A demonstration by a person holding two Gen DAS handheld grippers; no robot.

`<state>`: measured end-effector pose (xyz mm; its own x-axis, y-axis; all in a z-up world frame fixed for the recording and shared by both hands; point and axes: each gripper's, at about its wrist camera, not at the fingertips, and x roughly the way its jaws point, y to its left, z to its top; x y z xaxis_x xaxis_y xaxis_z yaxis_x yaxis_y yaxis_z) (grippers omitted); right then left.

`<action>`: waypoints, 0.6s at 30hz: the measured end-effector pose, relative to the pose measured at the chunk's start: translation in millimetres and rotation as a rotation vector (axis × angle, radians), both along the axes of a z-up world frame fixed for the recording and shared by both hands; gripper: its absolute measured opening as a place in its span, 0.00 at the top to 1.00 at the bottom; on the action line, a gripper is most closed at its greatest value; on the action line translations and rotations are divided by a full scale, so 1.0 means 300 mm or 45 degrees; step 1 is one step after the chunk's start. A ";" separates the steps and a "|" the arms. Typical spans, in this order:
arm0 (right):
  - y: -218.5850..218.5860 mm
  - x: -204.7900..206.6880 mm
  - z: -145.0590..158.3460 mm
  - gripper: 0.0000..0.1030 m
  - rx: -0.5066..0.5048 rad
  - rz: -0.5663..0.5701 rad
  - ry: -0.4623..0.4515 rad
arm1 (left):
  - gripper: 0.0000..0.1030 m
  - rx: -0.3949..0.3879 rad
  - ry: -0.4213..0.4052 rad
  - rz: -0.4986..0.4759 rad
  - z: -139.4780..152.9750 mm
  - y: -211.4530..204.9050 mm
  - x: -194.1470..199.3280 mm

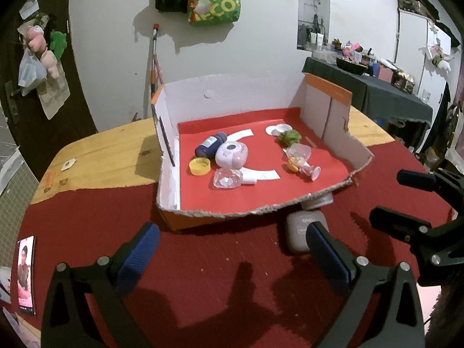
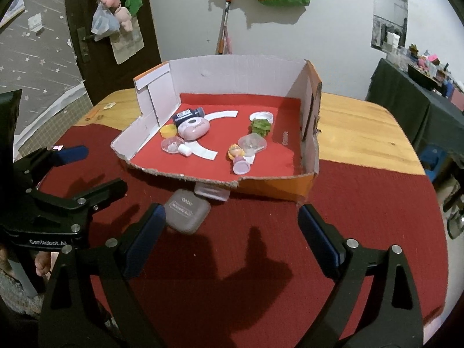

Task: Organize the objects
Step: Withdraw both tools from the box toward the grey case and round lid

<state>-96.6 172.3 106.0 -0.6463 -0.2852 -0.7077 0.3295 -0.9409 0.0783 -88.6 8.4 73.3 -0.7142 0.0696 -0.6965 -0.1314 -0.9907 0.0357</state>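
- A cut-down cardboard box (image 1: 327, 107) is sitting on a wooden table (image 1: 110, 150) partly covered by a red cloth (image 1: 220, 261), its torn front edge facing both grippers.
- The left gripper (image 1: 232, 249) is hovering over the cloth in front of the box, its blue-padded fingers spread wide and gripping nothing.
- The right gripper (image 2: 232, 226) is hanging just beside it, fingers likewise spread and bare.
- A grey case (image 2: 187, 211) is lying on the cloth outside the box, just in front of the torn edge and near the right gripper's left finger; a small white container (image 2: 211, 192) is resting between the case and the box.
- Inside, on the red lining, a dark blue bottle (image 1: 210, 143) is lying on its side, touching a round pink case (image 1: 232, 155), with a yellow cap (image 1: 199, 166) and a clear plastic piece (image 1: 227, 178) just beside them.
- Toward the other side of the box, a small doll (image 1: 301, 166) is lying near a clear dome (image 1: 300, 152), a green clump (image 1: 288, 137) and a white lid (image 1: 278, 129).
- A phone (image 1: 26, 275) with a lit screen is lying at the cloth's left edge.
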 end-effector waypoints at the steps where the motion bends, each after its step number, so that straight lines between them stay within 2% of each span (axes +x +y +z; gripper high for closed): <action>1: 0.007 0.004 -0.004 0.09 -0.002 -0.003 -0.003 | 0.00 -0.002 -0.002 -0.003 -0.003 0.004 0.004; 11: 0.084 0.011 -0.037 0.09 0.008 -0.073 -0.038 | 0.00 -0.001 -0.046 -0.065 -0.050 0.072 0.022; 18: 0.135 -0.009 -0.063 0.09 0.009 -0.117 -0.065 | 0.00 0.018 -0.103 -0.090 -0.101 0.126 -0.020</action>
<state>-99.2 212.9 87.2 -0.6327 -0.2212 -0.7421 0.2378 -0.9675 0.0857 -94.5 46.2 42.8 -0.6484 0.1281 -0.7504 -0.2029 -0.9792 0.0082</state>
